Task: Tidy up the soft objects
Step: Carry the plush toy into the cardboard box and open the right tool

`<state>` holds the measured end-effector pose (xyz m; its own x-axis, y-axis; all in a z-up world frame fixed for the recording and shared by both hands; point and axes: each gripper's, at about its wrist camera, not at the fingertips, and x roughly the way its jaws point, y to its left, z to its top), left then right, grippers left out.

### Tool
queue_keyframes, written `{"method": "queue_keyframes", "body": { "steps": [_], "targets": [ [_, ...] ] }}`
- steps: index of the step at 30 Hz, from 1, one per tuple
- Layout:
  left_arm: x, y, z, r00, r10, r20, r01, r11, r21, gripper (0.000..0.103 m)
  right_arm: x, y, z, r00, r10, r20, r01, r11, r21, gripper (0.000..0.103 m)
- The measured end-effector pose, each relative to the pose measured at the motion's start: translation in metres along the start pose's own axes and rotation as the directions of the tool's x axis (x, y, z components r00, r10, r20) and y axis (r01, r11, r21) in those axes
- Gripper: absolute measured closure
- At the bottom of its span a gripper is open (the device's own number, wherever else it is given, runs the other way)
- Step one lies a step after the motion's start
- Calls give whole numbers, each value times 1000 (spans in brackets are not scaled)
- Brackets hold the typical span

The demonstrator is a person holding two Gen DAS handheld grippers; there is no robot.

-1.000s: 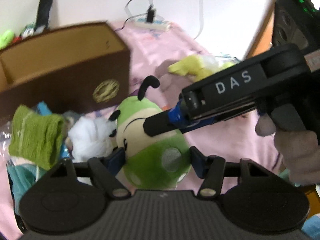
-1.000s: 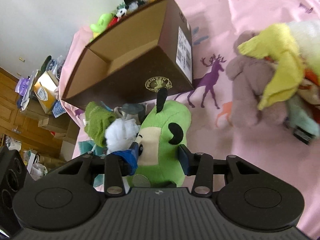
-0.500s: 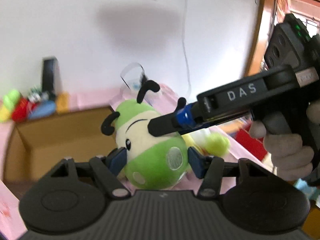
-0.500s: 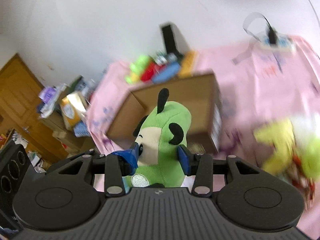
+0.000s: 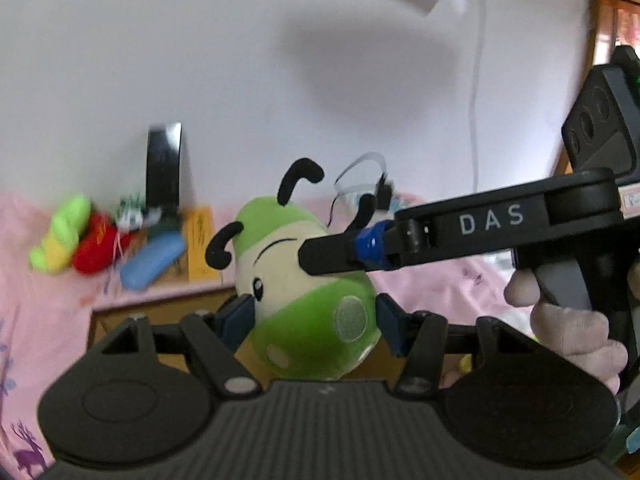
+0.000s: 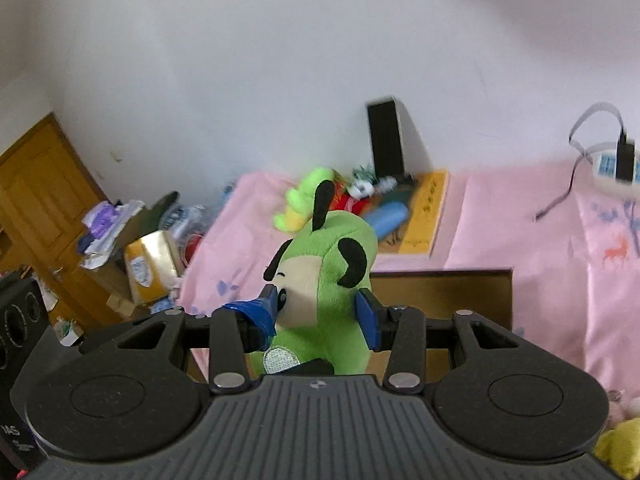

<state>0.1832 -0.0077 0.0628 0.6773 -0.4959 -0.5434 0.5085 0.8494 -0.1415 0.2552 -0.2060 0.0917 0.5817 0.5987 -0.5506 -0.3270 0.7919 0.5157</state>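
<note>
A green plush toy with a cream face and black antennae hangs in the air, gripped from two sides. My left gripper is shut on its lower body, one blue pad on each flank. My right gripper is shut on its head. In the left wrist view one of the right gripper's fingers reaches in from the right across the toy's face, with a hand on its handle. Below and behind the toy lies an open brown cardboard box, whose far rim also shows in the left wrist view.
A pink sheet covers the surface. By the white wall lie a green-yellow plush, a red plush, a blue item and an upright black device. A power strip with cable sits far right; clutter and a wooden door stand left.
Both grippers have lifted the green plush off the pink sheet, away from the pile beside it, and carried it over the box. Both views have tilted up towards the wall.
</note>
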Motion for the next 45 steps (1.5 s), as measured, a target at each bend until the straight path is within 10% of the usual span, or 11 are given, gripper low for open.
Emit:
{"method": "queue_keyframes", "body": {
  "steps": [13, 35, 45],
  "targets": [
    [116, 29, -29, 959, -117, -260, 63, 976, -208, 46, 61, -54, -28, 965, -159, -207, 170, 985, 38, 78],
    [135, -16, -64, 912, -178, -369, 116, 976, -185, 45, 36, -66, -55, 891, -304, -338, 327, 945, 11, 83],
    [86, -20, -58, 962, -4, -275, -5, 999, -32, 35, 24, -62, -54, 917, -271, -292, 295, 955, 40, 82]
  ]
}}
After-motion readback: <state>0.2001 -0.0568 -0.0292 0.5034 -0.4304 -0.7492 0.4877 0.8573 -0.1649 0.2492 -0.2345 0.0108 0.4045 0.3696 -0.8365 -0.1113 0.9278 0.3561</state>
